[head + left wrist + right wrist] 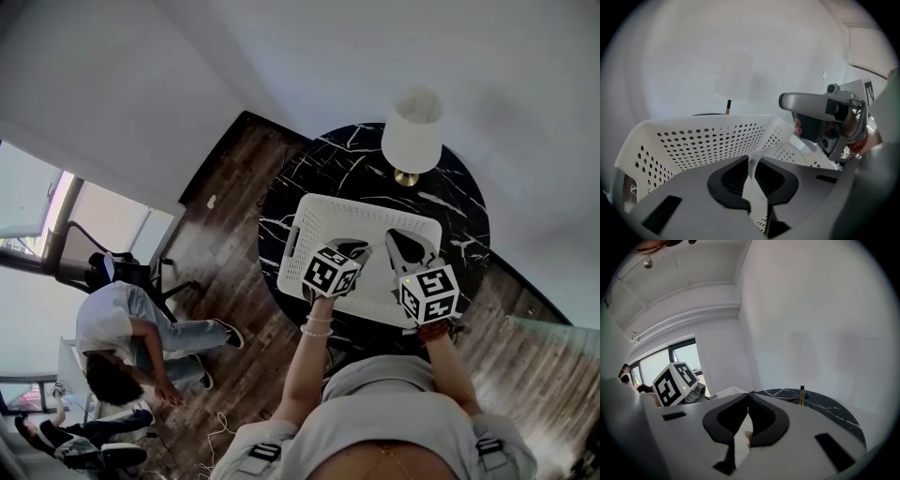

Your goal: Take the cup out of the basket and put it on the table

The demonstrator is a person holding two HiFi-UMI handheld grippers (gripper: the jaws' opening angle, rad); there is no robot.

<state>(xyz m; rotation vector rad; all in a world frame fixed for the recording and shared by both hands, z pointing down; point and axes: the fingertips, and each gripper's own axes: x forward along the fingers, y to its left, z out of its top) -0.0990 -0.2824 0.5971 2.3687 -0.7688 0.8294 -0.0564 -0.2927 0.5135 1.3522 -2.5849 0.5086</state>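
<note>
A white perforated basket [366,202] stands on a round black marble table [314,173]. Both grippers hang over its near half. My left gripper [354,249] is shut on the thin wall of a clear plastic cup [757,187]; in the left gripper view the cup's rim curves off to the right between the jaws [752,160], with the basket's wall [708,136] behind it. To the right of it, my right gripper [401,242] points toward the far side of the table. Its fingertips meet [749,395], and I see nothing clearly held between them.
A lamp with a white shade [412,131] and brass foot stands at the table's far edge, beyond the basket. A white wall runs behind the table. On the wooden floor to the left a person [122,337] sits beside a dark chair [108,267].
</note>
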